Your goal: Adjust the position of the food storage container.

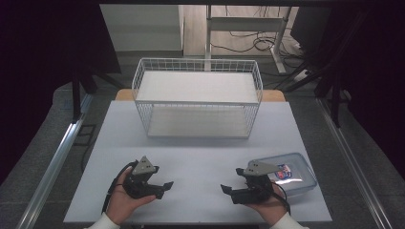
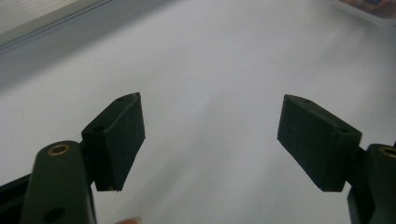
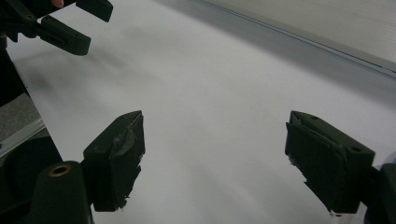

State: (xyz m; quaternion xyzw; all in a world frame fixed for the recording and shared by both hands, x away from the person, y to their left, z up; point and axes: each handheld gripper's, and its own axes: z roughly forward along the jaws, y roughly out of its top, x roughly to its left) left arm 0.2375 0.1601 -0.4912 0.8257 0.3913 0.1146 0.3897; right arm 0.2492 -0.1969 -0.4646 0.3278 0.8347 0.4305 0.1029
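A: Which step is this?

B: The start, I'd say. The left tool (image 1: 166, 184) and right tool (image 1: 223, 189) rest low over the counter (image 1: 200, 143), both wide open and empty, tips facing each other.

A: And the box?

B: The lidded plastic box (image 1: 292, 172) sits just behind the right tool. Next, that tool must turn toward it.

A white wire basket (image 1: 197, 98) is being seen in the upper centre, standing on the white table (image 1: 200, 157); cables (image 1: 253, 43) are lying behind.

black grippers, grey triangular plates, white sleeves
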